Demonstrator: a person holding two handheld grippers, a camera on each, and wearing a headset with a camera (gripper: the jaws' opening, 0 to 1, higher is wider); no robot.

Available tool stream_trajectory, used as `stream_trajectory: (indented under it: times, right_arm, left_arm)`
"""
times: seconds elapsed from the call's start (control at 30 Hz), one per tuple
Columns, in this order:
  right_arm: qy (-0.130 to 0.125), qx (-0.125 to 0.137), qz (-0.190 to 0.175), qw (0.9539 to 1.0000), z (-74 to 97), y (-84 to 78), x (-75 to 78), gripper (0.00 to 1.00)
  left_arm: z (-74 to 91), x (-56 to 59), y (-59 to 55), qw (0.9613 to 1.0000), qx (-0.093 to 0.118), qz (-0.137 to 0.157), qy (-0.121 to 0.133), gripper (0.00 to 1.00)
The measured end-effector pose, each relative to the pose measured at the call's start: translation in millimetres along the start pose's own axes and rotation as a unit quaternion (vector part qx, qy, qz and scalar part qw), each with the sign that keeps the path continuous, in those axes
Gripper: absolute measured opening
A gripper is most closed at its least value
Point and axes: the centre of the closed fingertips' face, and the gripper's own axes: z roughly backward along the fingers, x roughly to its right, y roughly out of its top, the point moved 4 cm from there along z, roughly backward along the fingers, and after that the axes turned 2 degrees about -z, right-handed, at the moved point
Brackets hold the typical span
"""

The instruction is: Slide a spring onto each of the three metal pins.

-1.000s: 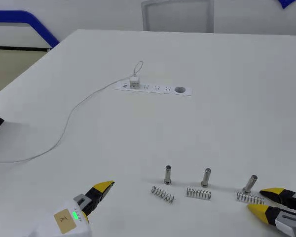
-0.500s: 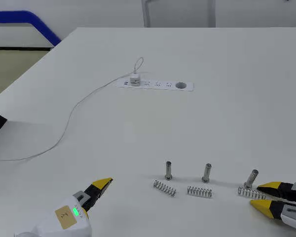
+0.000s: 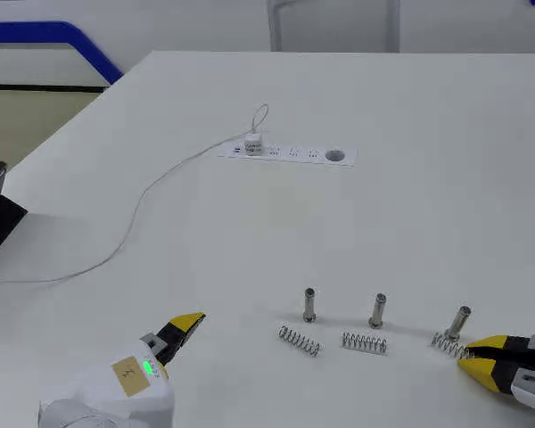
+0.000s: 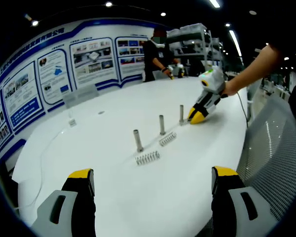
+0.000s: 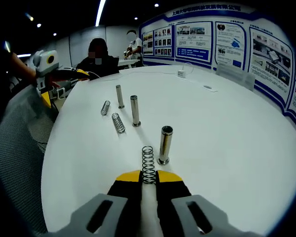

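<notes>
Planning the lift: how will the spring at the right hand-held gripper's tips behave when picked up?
Pinched by one end in the right hand-held gripper, the spring is thin open coil: probably very light, liable to wobble. Round and lying on the smooth table, it would likely roll if released.

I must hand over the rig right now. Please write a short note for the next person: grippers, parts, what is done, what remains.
Left gripper: open, empty, over the white table.
Right gripper: shut on the near end of the right spring, which lies next to the right pin.
Middle pin and left pin stand upright, bare; middle spring and left spring lie in front of them.
Done: no spring is on a pin. Left: all three springs.
</notes>
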Motion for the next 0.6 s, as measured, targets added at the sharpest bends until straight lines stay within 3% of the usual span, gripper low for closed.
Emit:
stream_trajectory:
  times: [0.1, 0.2, 0.3, 0.6]
  right_arm:
    - [-0.002, -0.01, -0.006, 0.9999, 0.3, 0.4, -2.0, 0.11]
    - [0.004, -0.021, -0.035, 0.9992, 0.2, -0.9, -5.2, 0.11]
    - [-0.012, -0.03, -0.021, 0.9993, 1.0, -3.6, -2.7, 0.1]
    - [-0.02, -0.024, -0.017, 0.9994, 18.7, 3.6, -11.7, 0.1]
  left_arm:
    - [0.7, -1.6, 0.9, 1.0, 0.004, 0.005, 0.003, 1.0]
    - [2.6, -6.0, 7.4, 0.9996, 0.019, -0.014, 0.019, 1.0]
    - [4.4, -7.8, 10.9, 0.9993, 0.03, -0.005, 0.022, 1.0]
    - [-1.0, -5.9, 16.1, 0.9988, 0.049, -0.003, 0.001, 1.0]
